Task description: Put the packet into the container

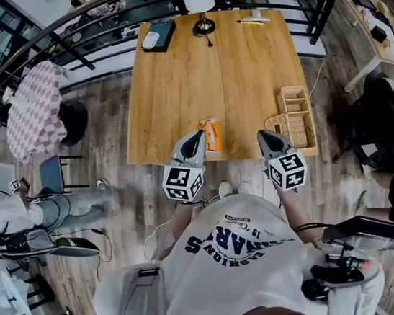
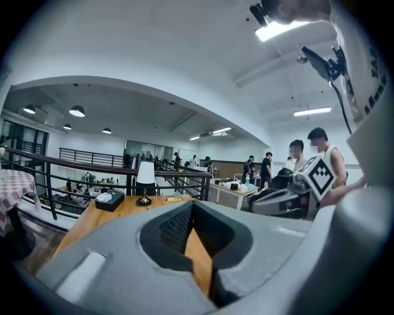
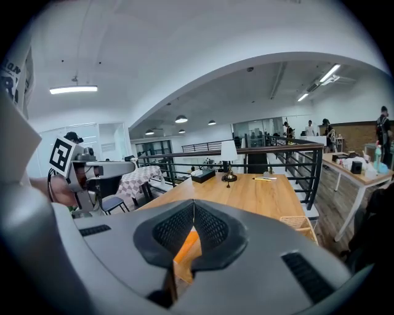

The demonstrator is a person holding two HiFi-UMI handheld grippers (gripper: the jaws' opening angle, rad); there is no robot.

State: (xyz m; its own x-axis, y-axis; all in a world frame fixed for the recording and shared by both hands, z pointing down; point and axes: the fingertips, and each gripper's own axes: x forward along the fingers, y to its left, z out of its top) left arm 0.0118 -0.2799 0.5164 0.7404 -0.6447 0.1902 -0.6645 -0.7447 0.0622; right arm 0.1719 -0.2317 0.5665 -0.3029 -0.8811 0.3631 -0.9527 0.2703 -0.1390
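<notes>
Done: nothing yet; orange packet [image 1: 211, 135] sits on the surface [image 1: 228, 68], wicker basket [image 1: 289, 131] apart, right of the packet.
Jaws: left gripper [image 1: 196, 138] and right gripper [image 1: 264, 136] flank the packet, both closed and empty.
Left: grasp, carry, release.

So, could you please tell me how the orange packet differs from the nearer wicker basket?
The orange packet is vivid; the nearer wicker basket is pale and woven. The packet is smaller than the basket. The packet stands midway along the near edge, the basket by the right corner. Both rest on the wooden table, unheld.
</notes>
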